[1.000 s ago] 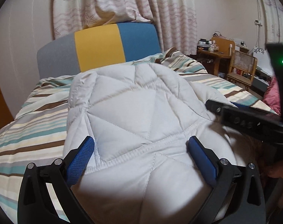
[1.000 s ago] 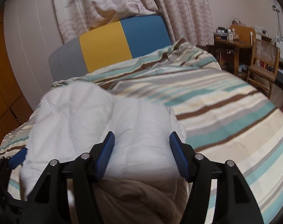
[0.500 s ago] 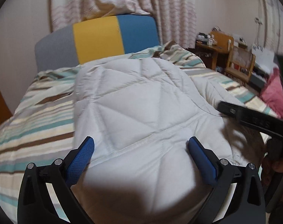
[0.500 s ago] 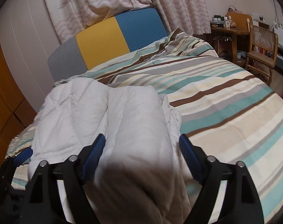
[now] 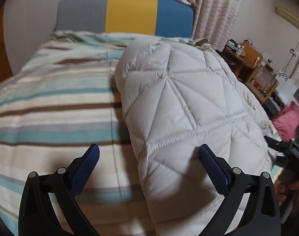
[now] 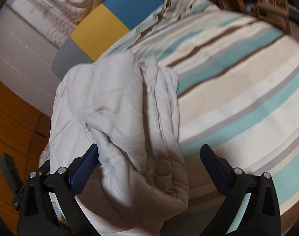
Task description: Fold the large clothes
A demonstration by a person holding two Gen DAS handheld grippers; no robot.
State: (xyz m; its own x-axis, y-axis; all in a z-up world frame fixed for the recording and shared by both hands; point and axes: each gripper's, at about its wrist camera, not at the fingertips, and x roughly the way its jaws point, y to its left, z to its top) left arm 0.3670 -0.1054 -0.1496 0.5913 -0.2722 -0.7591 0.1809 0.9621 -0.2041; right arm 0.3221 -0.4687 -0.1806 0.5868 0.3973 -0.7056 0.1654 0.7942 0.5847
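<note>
Looking along the left gripper [image 5: 148,164]: fingers spread wide, gripping nothing, quilted white puffer jacket [image 5: 181,106] lying folded lengthwise on the striped bedspread [image 5: 51,118]. Looking along the right gripper [image 6: 149,163]: fingers equally spread, jacket's bunched near end [image 6: 133,157] slumped between them, ungripped. Probably between folds; next, closing on the near end and carrying it toward the headboard [image 6: 102,25].

Striped bedspread [image 5: 51,106], grey/yellow/blue headboard [image 5: 129,19], patterned curtains [image 5: 214,9], wooden desk [image 5: 246,59], pink cushion [image 5: 287,122]
</note>
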